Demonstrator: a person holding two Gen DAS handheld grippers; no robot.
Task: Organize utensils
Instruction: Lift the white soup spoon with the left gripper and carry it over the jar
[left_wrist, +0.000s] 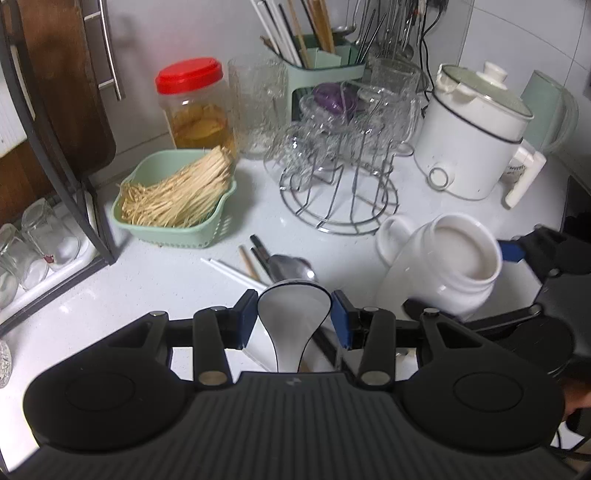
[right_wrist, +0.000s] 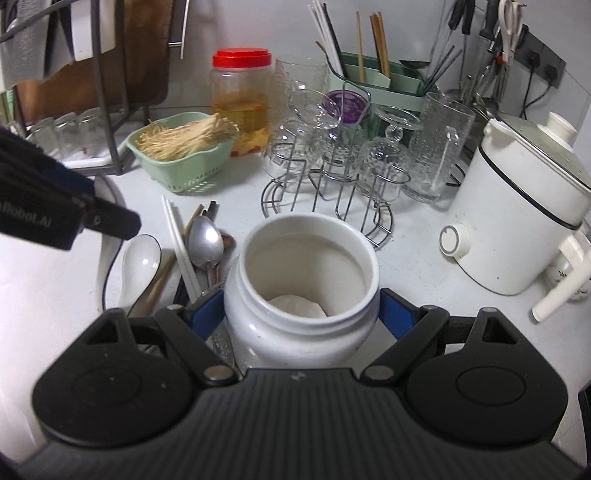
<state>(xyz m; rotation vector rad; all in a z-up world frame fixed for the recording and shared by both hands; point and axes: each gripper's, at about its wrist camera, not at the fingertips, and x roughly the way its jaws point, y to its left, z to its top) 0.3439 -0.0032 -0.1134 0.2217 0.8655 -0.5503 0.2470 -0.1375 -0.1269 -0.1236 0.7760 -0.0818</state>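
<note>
Flanking jar (right_wrist: 301, 284): glass rack (right_wrist: 327, 206), loose utensils (right_wrist: 199, 251)

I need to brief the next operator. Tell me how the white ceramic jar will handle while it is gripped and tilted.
The white ceramic jar looks glazed and smooth, so it may slip in the right gripper, which holds it only at its rounded sides. It appears thick-walled, so probably heavy for its size. It is rigid and likely to chip against the wire glass rack close beside it.

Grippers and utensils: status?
Left gripper shut on white ceramic spoon. Right gripper shut on white jar, tilted. Loose utensils on counter. Nothing between spoon and jar.
</note>
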